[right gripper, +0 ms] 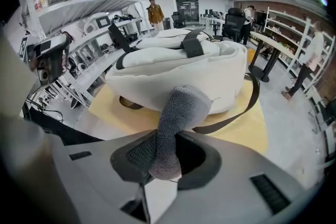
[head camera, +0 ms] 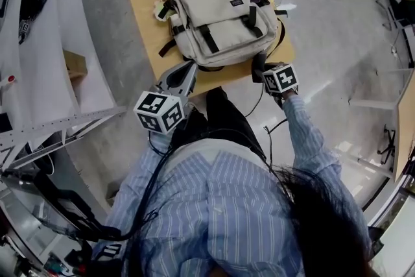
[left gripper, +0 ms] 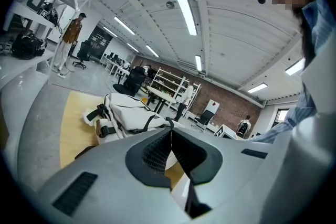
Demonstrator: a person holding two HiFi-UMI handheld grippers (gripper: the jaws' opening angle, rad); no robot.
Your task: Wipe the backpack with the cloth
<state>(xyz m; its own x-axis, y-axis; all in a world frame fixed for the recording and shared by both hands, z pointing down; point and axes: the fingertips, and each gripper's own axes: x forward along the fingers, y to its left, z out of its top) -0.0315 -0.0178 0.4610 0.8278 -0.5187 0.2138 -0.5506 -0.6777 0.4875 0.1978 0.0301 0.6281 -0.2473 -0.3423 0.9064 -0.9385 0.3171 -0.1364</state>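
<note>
A beige backpack [head camera: 217, 10] with black straps lies flat on a small wooden table [head camera: 146, 16]. My right gripper [head camera: 259, 63] sits at the pack's near right corner, shut on a rolled grey cloth [right gripper: 177, 113]. The cloth's free end stands up just in front of the backpack [right gripper: 178, 68], close to or touching its bottom edge. My left gripper [head camera: 189, 68] hovers at the table's near edge by the pack's near left corner. Its jaws are shut with nothing between them, and its tips [left gripper: 170, 132] point toward the backpack [left gripper: 131, 113] on the table [left gripper: 73, 123].
White shelving [head camera: 39, 48] with a cardboard box [head camera: 74, 65] runs along the left. A loose black strap [right gripper: 247, 107] trails off the pack onto the table [right gripper: 241, 131]. Grey floor surrounds the table. Other people stand far off by desks and racks.
</note>
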